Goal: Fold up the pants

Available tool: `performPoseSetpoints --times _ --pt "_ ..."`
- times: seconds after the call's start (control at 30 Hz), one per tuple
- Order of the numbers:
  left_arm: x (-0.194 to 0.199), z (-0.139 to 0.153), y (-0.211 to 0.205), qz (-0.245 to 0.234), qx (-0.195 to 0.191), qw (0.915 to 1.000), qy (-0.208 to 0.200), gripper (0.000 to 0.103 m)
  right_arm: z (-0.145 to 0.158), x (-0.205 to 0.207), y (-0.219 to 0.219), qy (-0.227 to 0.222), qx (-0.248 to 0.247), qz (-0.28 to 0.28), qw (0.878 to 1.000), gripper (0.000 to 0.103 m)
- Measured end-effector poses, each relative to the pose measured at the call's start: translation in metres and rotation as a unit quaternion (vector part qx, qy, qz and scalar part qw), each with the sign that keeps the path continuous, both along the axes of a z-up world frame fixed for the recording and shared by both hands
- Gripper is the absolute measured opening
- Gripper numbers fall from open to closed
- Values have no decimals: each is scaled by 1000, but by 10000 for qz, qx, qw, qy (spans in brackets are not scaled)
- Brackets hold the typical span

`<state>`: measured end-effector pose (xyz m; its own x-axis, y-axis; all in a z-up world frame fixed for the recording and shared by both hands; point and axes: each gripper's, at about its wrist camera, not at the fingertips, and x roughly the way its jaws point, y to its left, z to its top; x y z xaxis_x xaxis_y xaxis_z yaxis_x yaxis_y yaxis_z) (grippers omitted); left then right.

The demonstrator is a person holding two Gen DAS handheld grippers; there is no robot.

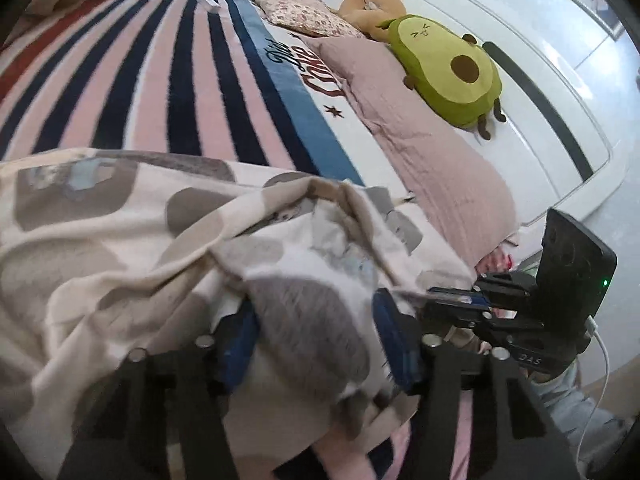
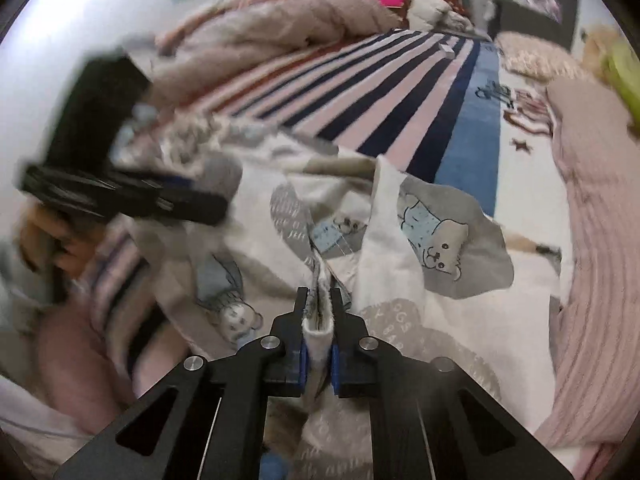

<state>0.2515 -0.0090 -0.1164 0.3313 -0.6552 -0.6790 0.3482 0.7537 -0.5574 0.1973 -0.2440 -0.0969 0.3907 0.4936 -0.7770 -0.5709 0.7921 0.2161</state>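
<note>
The pants (image 1: 120, 240) are cream cloth with grey patches and blue bear prints, crumpled on the bed. In the left wrist view a thick bunch of them fills the wide gap between the blue pads of my left gripper (image 1: 314, 308), which I read as open around the cloth. In the right wrist view my right gripper (image 2: 320, 308) is shut on a narrow upright fold of the pants (image 2: 432, 232). The left gripper (image 2: 200, 206) shows blurred at the left of that view, over the cloth. My right gripper (image 1: 440, 294) reaches into the pants from the right in the left wrist view.
Under the pants lies a pink, navy and white striped blanket (image 1: 160, 80). A mauve pillow (image 1: 420, 128), an avocado plush (image 1: 448, 64) and a floral pillow (image 1: 300, 8) lie along the white headboard (image 1: 540, 92). A bunched quilt (image 2: 280, 28) is at the far end. A hand (image 2: 44, 236) holds the left gripper.
</note>
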Motion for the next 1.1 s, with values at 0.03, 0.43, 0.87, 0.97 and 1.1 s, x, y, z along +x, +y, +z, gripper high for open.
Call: performPoseSetpoints --times 0.03,0.43,0.87,0.97,1.1 --pt "3 0 -3 8 68 10000 -13 21 4 1 -2 -46 22 -56 10000 2" --pt "21 57 -12 451 1291 9849 -1064 4 21 -8 -9 85 379 -13 9992 36" --pt "-14 0 3 -202 981 9950 31 67 -12 8 24 -90 -90 196 9997 37" --pt "-19 -11 -8 -271 1025 9943 98 60 -13 6 33 -131 -167 340 9992 37" --pt "-29 -5 -11 -318 1234 9918 -125 28 -15 8 32 -108 -339 257 9990 36"
